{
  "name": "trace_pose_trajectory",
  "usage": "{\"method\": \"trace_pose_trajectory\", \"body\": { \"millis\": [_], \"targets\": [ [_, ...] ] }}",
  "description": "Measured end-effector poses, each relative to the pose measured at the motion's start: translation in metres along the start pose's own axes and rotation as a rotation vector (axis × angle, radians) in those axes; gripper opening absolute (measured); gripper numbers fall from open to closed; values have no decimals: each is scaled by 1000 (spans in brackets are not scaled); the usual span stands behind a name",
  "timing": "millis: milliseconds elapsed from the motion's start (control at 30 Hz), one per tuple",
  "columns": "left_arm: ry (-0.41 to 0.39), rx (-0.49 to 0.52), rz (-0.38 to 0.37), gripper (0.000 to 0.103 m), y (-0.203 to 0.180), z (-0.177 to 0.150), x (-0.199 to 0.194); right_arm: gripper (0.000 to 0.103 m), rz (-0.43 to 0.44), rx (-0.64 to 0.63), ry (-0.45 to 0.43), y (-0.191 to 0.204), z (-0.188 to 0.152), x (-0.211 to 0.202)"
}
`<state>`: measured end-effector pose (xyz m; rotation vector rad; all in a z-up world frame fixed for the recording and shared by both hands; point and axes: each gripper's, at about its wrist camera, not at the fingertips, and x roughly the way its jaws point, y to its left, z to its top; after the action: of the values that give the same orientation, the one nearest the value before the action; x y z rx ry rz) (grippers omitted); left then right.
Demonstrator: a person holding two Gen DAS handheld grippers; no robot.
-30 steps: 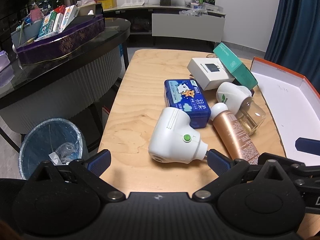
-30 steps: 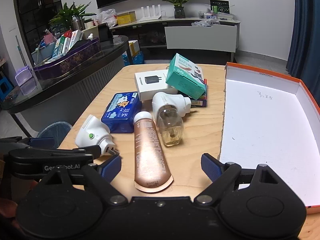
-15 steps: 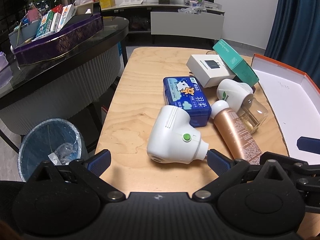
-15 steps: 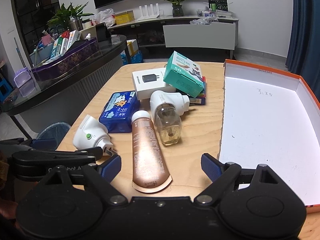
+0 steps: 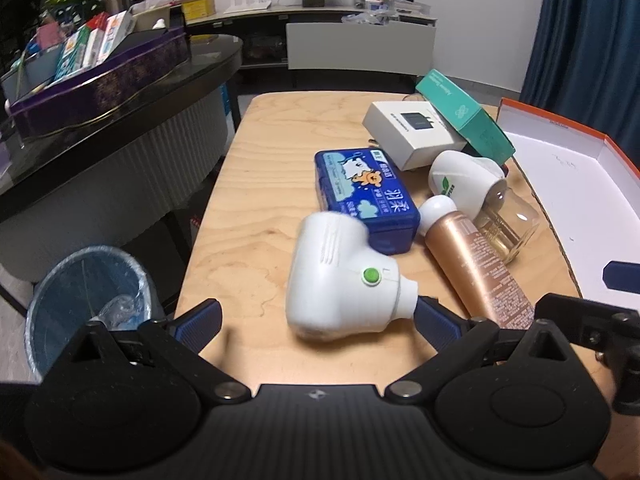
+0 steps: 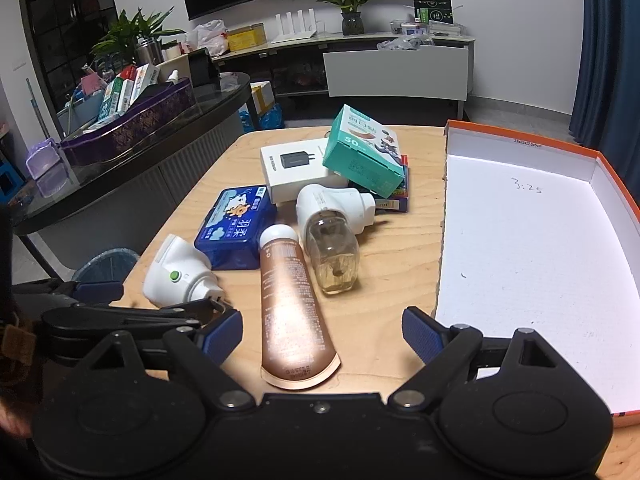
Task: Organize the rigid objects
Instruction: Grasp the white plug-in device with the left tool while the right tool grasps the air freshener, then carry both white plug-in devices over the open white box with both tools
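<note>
Reading "3:25" inside the orange-rimmed box [image 6: 532,240], both the left claw [image 5: 318,320] and right claw [image 6: 322,330] gape apart.

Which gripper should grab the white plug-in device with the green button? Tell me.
Left. The left gripper is open with the white device already between its fingers. The right gripper is open too, but it frames the bronze tube; the device lies off to its left.
</note>
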<state>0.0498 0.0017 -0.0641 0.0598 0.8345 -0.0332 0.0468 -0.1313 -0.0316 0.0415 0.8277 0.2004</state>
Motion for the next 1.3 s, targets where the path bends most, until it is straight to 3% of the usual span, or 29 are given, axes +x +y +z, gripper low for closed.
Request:
{"method": "trace_pose_trajectory", "body": {
  "millis": [300, 467, 767, 1033, 1100, 1200, 1300],
  "targets": [
    [-11, 11, -44, 103, 0, 3, 21, 102, 1, 17, 2, -11, 11, 10],
    [-73, 47, -69, 80, -3, 1, 21, 102, 17, 10, 7, -14, 23, 21],
    [-102, 47, -68, 80, -1, 0, 15, 102, 26, -26, 24, -11, 48, 55],
    [-115, 13, -82, 79, 3, 6, 13, 102, 22, 84, 82, -20, 75, 105],
    [-117, 17, -82, 79, 2, 7, 13, 99, 8, 98, 113, -20, 77, 115],
    [-121, 10, -85, 79, 2, 7, 13, 83, -13, 56, 105, -15, 76, 120],
    [-126, 5, -85, 79, 2, 7, 11, 82, -21, 51, 87, -16, 75, 117]
  ]
}}
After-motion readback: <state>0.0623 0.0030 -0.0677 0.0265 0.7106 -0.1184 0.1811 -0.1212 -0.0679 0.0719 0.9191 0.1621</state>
